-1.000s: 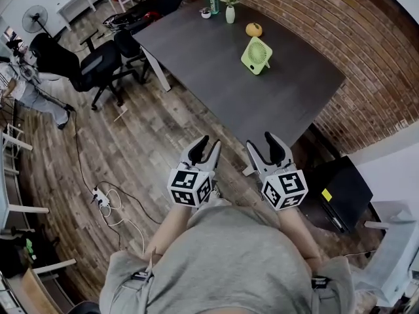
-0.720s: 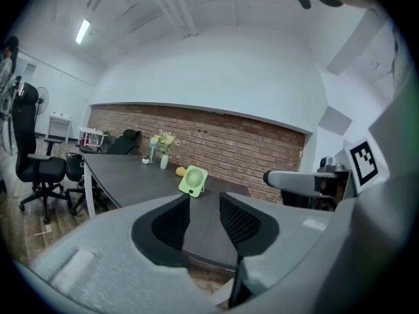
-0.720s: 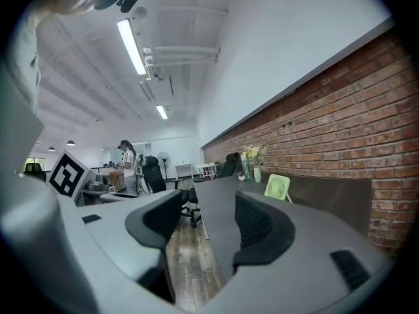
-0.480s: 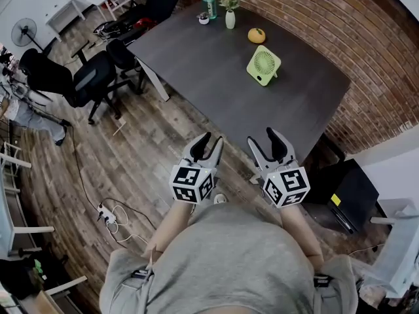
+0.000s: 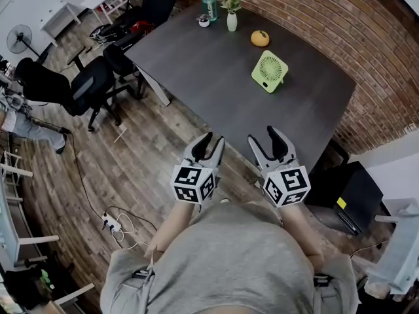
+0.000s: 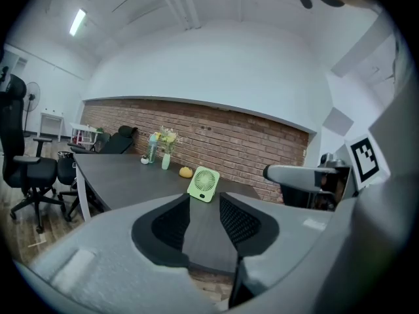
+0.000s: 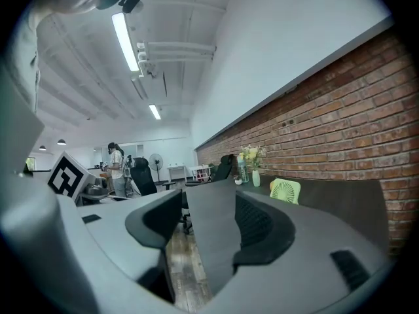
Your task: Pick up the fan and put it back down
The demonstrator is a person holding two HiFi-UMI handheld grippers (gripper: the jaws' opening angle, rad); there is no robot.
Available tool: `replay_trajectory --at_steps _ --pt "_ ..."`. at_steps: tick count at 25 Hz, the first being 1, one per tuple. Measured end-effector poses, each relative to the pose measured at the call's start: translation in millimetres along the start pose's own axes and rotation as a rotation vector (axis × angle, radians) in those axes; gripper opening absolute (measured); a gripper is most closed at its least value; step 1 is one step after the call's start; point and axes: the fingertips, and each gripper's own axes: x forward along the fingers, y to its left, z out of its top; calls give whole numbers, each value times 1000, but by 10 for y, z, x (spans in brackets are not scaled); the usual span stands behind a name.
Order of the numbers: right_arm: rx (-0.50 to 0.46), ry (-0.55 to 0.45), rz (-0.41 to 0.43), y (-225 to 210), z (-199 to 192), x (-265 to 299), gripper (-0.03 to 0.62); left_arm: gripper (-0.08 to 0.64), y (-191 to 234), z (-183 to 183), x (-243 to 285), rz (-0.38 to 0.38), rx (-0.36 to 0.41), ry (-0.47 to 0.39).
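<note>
Head view: left tool [image 5: 211, 140], right tool [image 5: 262, 136] spread and empty; fan [image 5: 269, 71] on table [image 5: 196, 57]

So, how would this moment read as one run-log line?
stage: pre-grasp | fan: standing on table, untouched | left claw: open, empty | right claw: open, empty | both far from fan

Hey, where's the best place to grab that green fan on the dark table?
Probably its square frame, at the top edge: the green fan stands nearly upright on the table as a thin slab, grille facing the near edge. Come from above, one jaw in front and one behind.
</note>
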Motion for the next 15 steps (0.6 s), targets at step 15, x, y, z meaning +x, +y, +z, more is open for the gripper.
replay_trajectory --at_steps 15 --pt "20 -5 -58 -347 72 408 239 137 265 219 520 -37 18 3"
